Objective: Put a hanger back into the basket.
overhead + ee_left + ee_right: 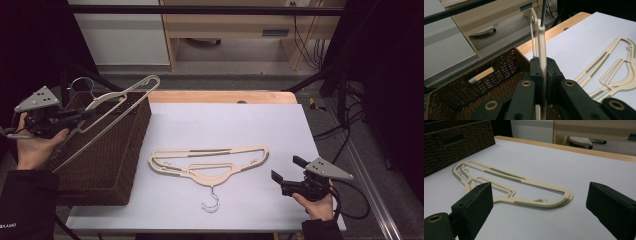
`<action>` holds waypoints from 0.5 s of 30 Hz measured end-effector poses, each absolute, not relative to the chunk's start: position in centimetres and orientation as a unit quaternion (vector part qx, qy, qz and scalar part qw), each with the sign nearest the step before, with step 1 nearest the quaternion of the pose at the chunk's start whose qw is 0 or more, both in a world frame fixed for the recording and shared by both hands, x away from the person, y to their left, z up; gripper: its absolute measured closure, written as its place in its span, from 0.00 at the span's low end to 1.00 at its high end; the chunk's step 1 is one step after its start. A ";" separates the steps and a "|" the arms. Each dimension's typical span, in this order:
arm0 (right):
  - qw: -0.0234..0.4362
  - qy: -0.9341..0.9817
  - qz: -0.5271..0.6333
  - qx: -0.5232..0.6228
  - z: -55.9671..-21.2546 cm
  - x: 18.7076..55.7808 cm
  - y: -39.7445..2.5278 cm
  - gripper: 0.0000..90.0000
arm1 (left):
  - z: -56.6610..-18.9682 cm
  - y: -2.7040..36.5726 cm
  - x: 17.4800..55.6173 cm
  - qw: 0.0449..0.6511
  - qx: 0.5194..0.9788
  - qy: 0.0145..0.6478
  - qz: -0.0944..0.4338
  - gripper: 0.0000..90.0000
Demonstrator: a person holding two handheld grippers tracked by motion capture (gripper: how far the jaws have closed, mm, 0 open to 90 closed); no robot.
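Wooden desk (235, 22) behind — black cables (310, 47) hanging beside it.

the high view looked down over the tabletop (240, 125); both tool views sat close and low, sharing the flat hanger (210, 162).

Held hanger's (541, 45) lower end behind fingers (535, 72)
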State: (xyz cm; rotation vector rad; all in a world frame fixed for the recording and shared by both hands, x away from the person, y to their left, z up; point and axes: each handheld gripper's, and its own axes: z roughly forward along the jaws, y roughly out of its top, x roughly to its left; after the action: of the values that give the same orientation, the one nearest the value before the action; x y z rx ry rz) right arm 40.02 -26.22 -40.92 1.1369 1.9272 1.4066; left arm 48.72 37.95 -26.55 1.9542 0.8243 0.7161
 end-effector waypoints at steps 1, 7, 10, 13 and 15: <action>0.247 0.707 0.515 0.417 -40.9 40.0 -26.2 0.08 | -26.9 38.4 48.9 0.432 0.787 0.334 0.286 0.95; 0.245 0.707 0.516 0.417 -41.0 40.0 -26.2 0.08 | -28.1 39.9 49.3 0.424 0.789 0.348 0.277 0.95; 0.246 0.707 0.516 0.417 -41.0 40.0 -26.3 0.08 | -28.7 40.9 49.4 0.422 0.788 0.355 0.274 0.95; 0.247 0.706 0.515 0.419 -41.0 40.1 -26.4 0.08 | -29.3 41.9 49.3 0.423 0.786 0.361 0.269 0.95; 0.246 0.707 0.515 0.419 -41.0 40.1 -26.4 0.08 | -29.7 42.7 49.2 0.421 0.786 0.367 0.266 0.95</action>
State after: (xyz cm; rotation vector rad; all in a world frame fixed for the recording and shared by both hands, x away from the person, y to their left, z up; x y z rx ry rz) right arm 40.09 -26.37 -40.99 1.1430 1.9282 1.4042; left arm 49.18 42.67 -29.72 1.9693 0.9184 0.6669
